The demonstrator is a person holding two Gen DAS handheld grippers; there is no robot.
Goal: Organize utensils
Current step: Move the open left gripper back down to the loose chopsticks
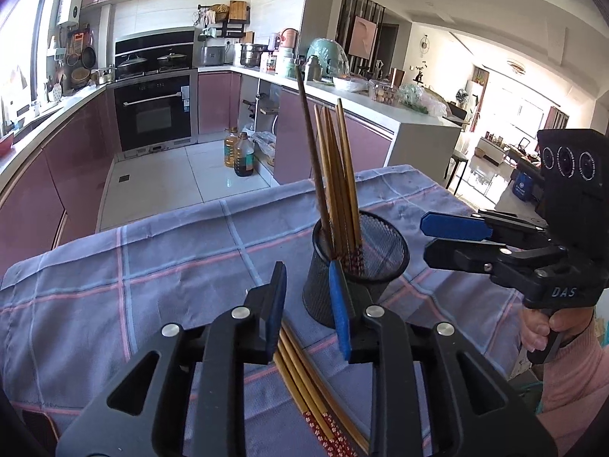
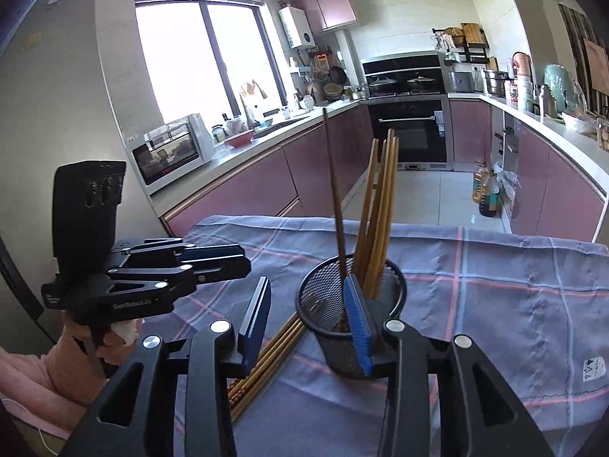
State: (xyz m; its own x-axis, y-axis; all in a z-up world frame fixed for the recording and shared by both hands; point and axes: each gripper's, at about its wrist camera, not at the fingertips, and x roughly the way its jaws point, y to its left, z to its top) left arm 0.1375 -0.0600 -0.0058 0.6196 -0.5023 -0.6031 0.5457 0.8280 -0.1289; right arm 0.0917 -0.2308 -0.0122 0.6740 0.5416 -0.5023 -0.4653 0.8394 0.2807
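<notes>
On my left, the left tongs [image 1: 307, 301] hang released over the checked cloth [image 1: 152, 266] on the table, jaws apart and gripping nothing. Under them a bundle of loose chopsticks [image 1: 304, 384] lies flat on the cloth, its patterned red ends toward me, running up to the foot of the cup. Next comes the black mesh cup [image 1: 359, 262], upright near the middle of the table, with several more chopsticks [image 1: 335, 175] standing in it, one darker and taller than the rest. To the right of the cup my right tongs [image 1: 441, 240] hover just beside its rim, blue pads parted, empty; from their own camera the right tongs [image 2: 310, 323] frame the cup [image 2: 327, 304].
</notes>
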